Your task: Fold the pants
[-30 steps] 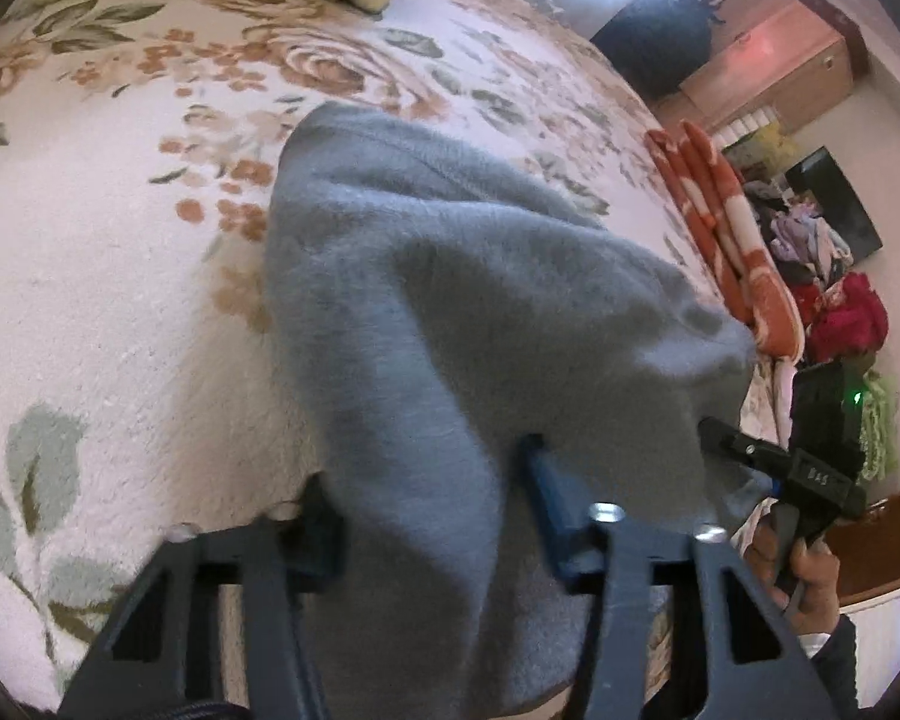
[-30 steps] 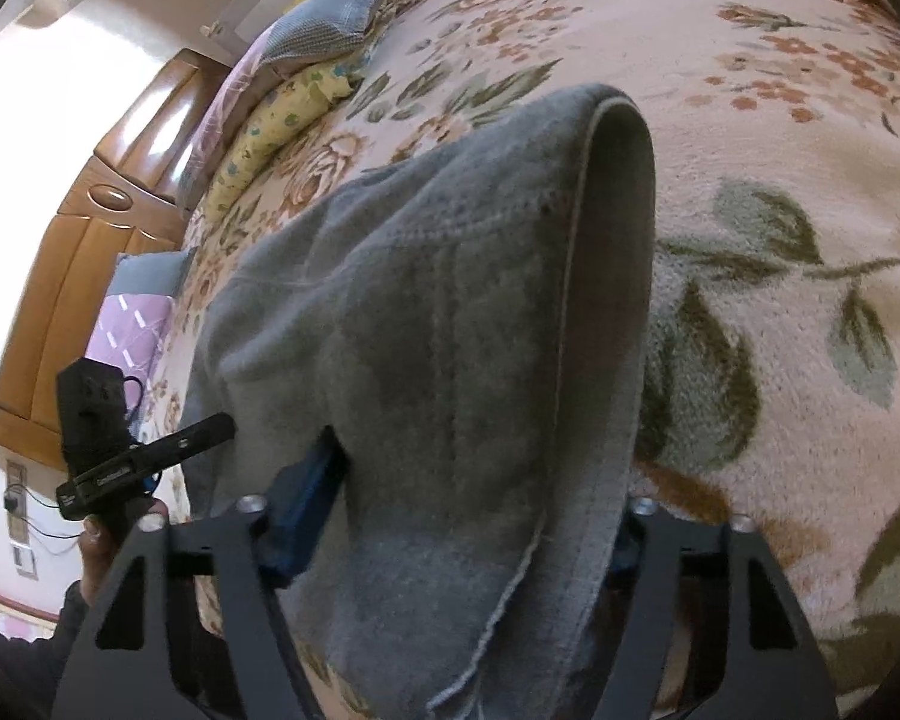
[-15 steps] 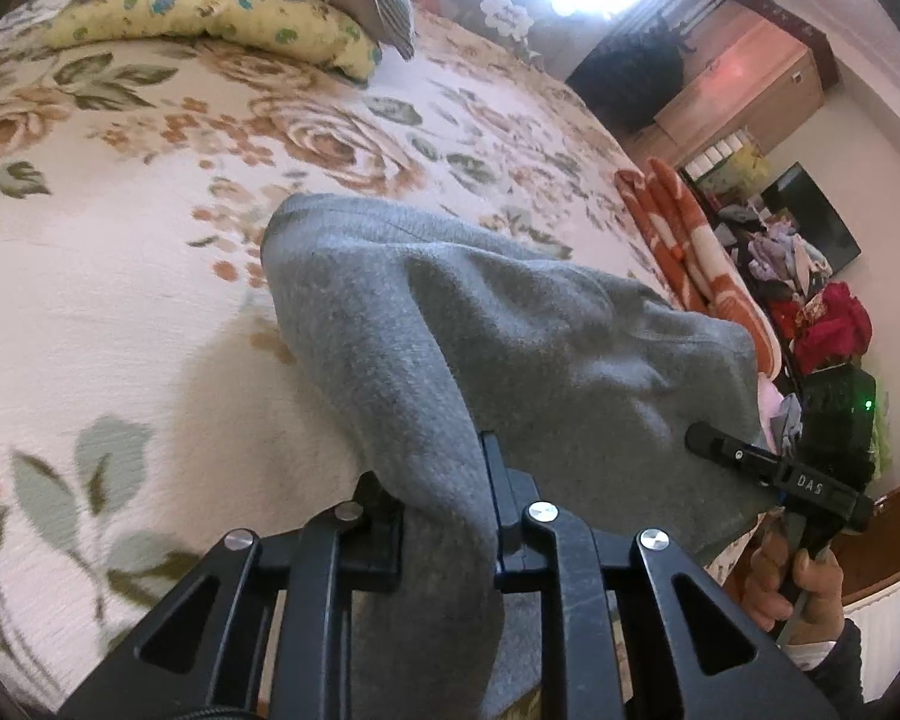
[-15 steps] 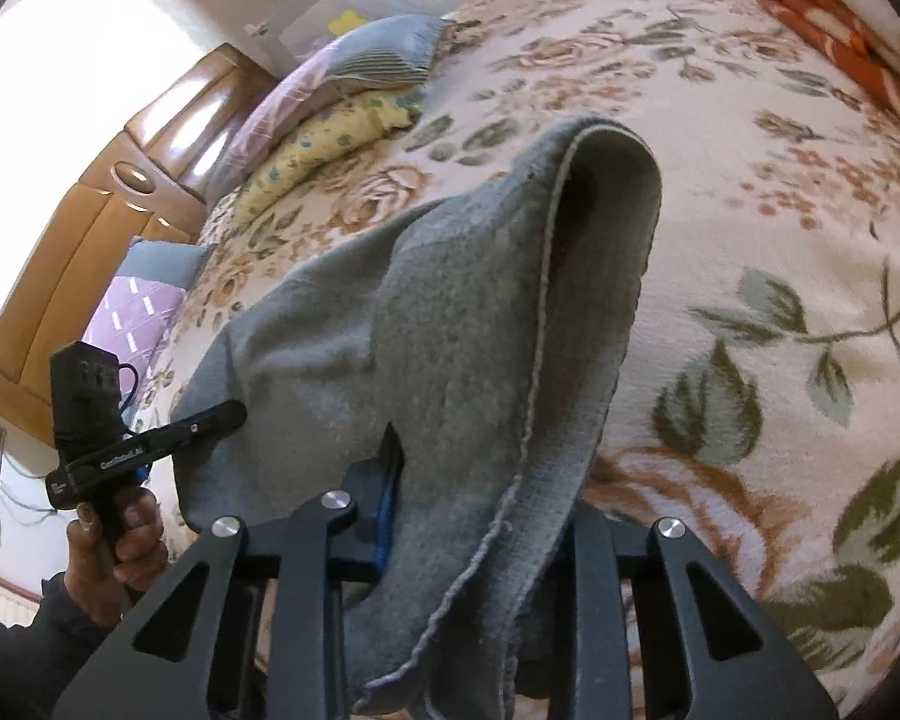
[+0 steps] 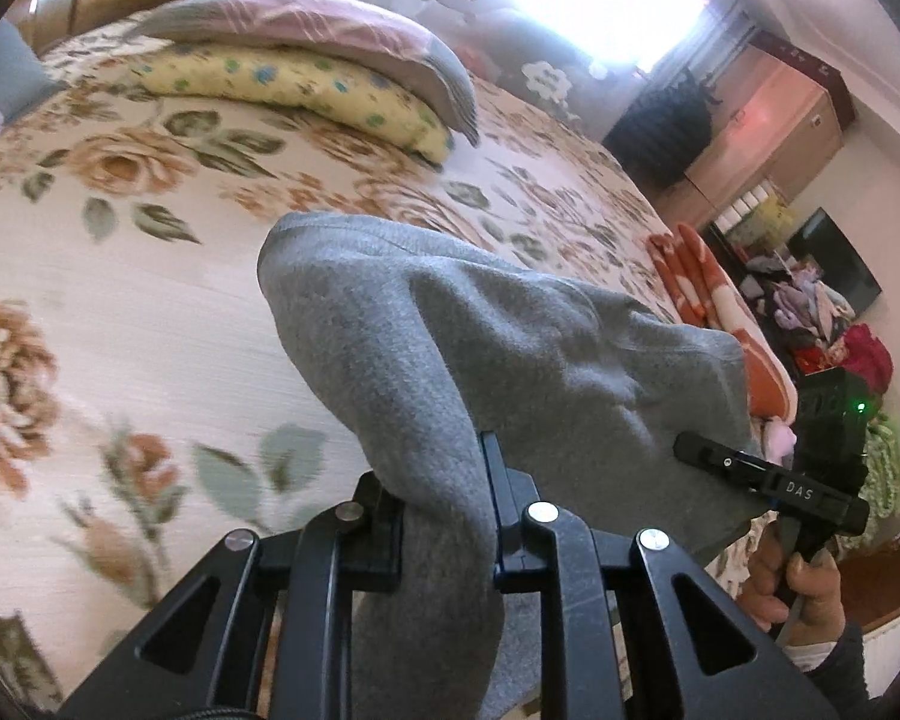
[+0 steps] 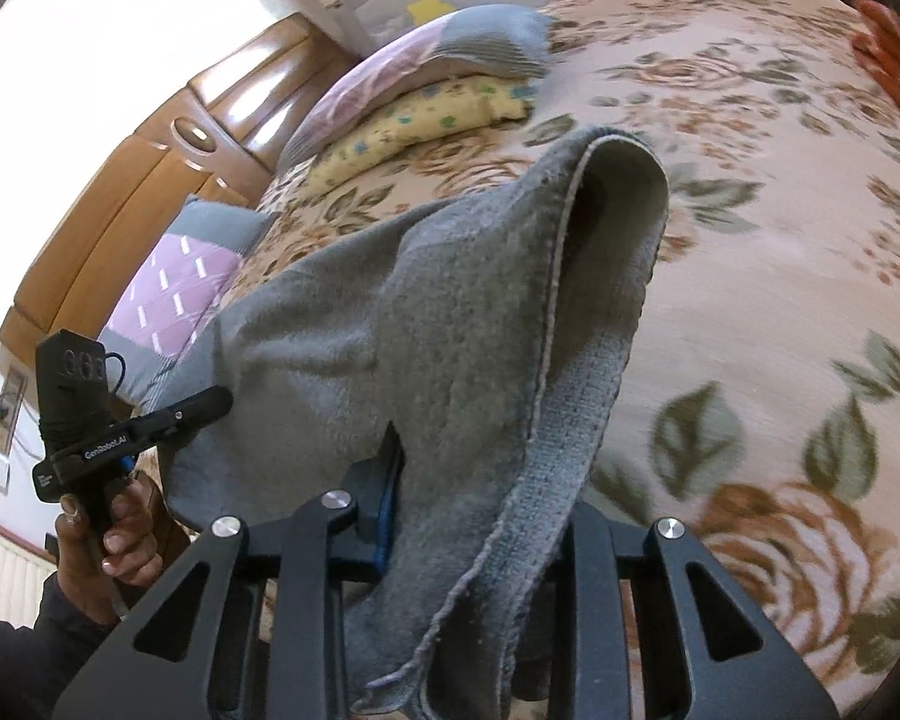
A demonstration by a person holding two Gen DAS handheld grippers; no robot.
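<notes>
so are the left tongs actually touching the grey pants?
Touching. In the left wrist view the left tongs are shut on a bunched fold of the grey pants, with fabric pinched between both fingers and no gap showing.

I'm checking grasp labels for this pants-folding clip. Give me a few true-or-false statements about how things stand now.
1. The left gripper is shut on the grey pants. True.
2. The right gripper is open and holds nothing. False: it is shut on the pants' edge.
3. The pants lie over a floral bedspread. True.
4. The yellow pillow lies on top of the pink pillow. False: the pink one is on top.
</notes>
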